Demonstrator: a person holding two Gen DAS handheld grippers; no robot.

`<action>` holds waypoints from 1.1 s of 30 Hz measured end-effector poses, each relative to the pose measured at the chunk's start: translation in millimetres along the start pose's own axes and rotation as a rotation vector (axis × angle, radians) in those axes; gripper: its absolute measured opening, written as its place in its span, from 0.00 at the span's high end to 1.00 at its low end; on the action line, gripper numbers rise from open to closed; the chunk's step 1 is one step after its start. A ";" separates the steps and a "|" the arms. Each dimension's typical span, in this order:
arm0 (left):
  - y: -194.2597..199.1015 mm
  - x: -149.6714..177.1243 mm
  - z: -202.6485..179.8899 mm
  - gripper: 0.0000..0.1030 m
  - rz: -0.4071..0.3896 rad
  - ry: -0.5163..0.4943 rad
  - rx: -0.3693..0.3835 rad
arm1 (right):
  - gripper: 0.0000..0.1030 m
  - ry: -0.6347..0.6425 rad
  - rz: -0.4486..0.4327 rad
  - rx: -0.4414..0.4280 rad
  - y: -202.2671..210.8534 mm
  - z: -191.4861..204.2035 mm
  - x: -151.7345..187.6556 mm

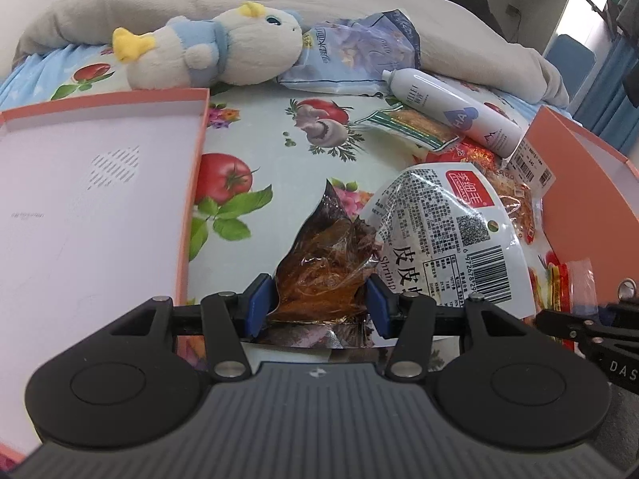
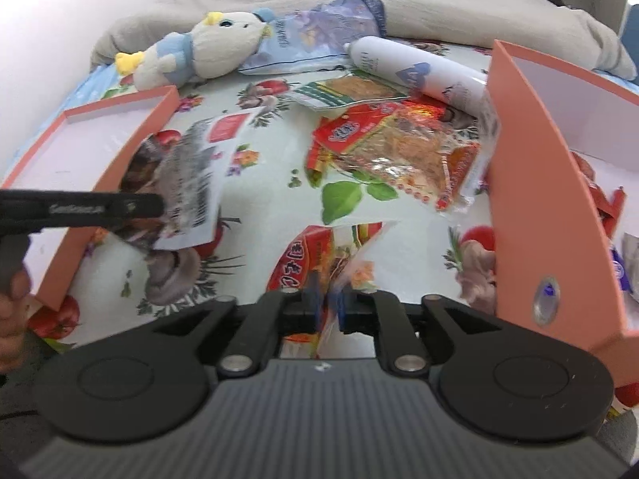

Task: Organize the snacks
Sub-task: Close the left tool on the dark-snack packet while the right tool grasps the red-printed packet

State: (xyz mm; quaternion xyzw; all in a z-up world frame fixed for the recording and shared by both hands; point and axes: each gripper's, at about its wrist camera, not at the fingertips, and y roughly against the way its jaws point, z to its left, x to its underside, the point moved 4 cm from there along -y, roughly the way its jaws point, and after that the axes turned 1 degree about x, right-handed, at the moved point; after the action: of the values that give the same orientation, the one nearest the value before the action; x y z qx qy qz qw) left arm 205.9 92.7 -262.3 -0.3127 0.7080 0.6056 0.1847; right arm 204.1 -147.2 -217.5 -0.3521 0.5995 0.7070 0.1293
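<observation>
My left gripper (image 1: 319, 305) is shut on a clear shrimp snack pack (image 1: 331, 263) with brown contents and a white printed label, held above the flowered bedsheet, just right of an empty pink box (image 1: 195, 183). In the right wrist view that pack (image 2: 191, 183) hangs by the box wall (image 2: 131, 147). My right gripper (image 2: 328, 305) has a red snack pack (image 2: 315, 255) in front of it. The pack's clear edge runs into the narrow gap between the pads, which stand slightly apart. This part of the view is blurred.
A second pink box (image 2: 531, 199) stands at the right with a few packs inside. On the sheet lie an orange-red snack pack (image 2: 399, 147), a green-striped pack (image 2: 343, 92), a white bottle (image 2: 415, 68), a blue bag (image 2: 319, 36) and a plush toy (image 2: 207, 48). A grey blanket lies behind.
</observation>
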 end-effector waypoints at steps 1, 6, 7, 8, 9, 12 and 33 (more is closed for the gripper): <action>1.1 0.5 0.5 0.45 0.000 0.003 0.000 | 0.46 -0.003 -0.012 0.010 2.6 -0.6 -0.8; 8.6 2.3 4.1 0.45 -0.015 0.015 0.002 | 0.26 0.003 -0.072 0.021 12.5 2.1 -4.9; 9.2 1.9 5.3 0.45 -0.017 0.015 0.004 | 0.26 0.012 -0.077 0.022 12.1 4.6 -4.8; 10.0 1.8 5.9 0.45 -0.019 0.015 0.002 | 0.26 0.020 -0.079 0.017 11.1 7.6 -4.6; 10.8 2.4 6.6 0.45 -0.019 0.017 0.001 | 0.26 0.026 -0.078 0.006 8.8 10.8 -3.4; 12.9 3.9 9.7 0.45 -0.015 0.028 0.002 | 0.26 0.038 -0.066 -0.015 -0.7 18.1 -0.4; 18.7 2.2 26.7 0.45 -0.028 0.073 -0.033 | 0.29 0.097 -0.056 -0.111 -31.9 57.2 0.8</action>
State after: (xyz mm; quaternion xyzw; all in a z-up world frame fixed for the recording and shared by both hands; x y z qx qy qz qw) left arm 188.7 119.5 -255.1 -0.3474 0.6999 0.6026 0.1620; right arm 203.2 -85.7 -240.3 -0.4093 0.5549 0.7174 0.1000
